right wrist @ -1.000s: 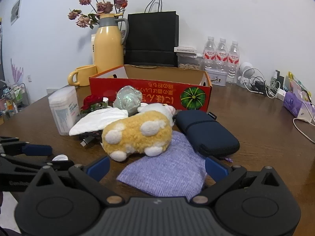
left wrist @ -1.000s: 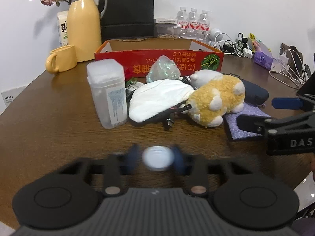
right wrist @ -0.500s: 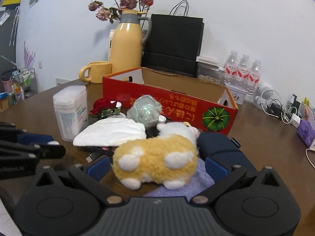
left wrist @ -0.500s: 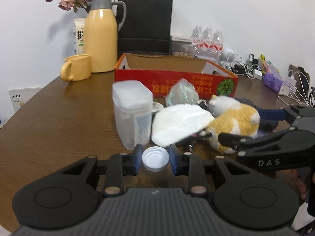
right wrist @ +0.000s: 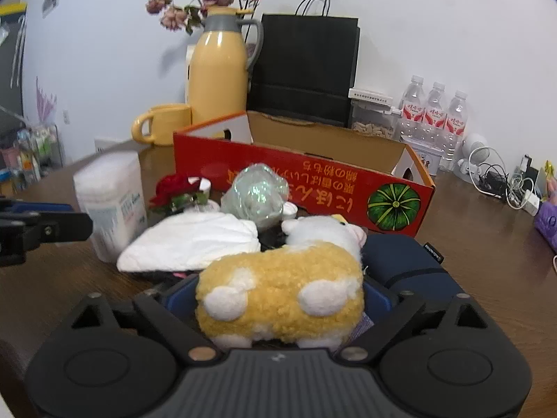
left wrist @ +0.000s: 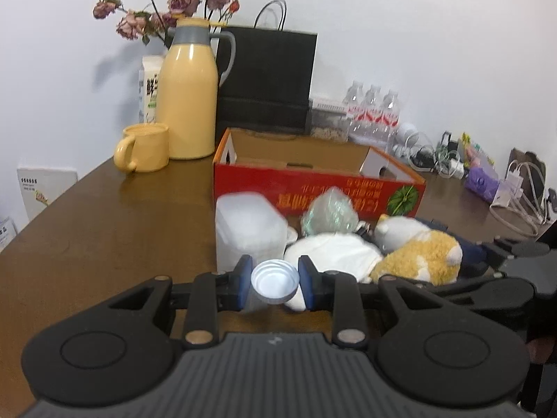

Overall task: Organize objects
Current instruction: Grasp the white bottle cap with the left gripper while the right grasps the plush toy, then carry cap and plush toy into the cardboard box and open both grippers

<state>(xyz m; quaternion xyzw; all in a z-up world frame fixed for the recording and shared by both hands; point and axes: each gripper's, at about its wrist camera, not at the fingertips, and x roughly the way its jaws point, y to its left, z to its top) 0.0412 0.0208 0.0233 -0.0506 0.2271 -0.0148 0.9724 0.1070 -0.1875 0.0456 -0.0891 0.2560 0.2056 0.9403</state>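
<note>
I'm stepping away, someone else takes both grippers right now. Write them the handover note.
Left gripper: shut on the white bottle cap, held above the table.
Right gripper: jaws on either side of the plush toy; whether they grip it cannot be told.
Cardboard box: nothing visible inside from these views.
Left beside it: plastic container, white cloth, wrapped ball, red flower, navy case.
Likely next: cap, then toy, into the box.

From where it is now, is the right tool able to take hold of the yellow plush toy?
Probably yes. The right tool already has its fingers on both sides of the yellow plush toy, with nothing between them. Whether the pads already press it cannot be told.
</note>
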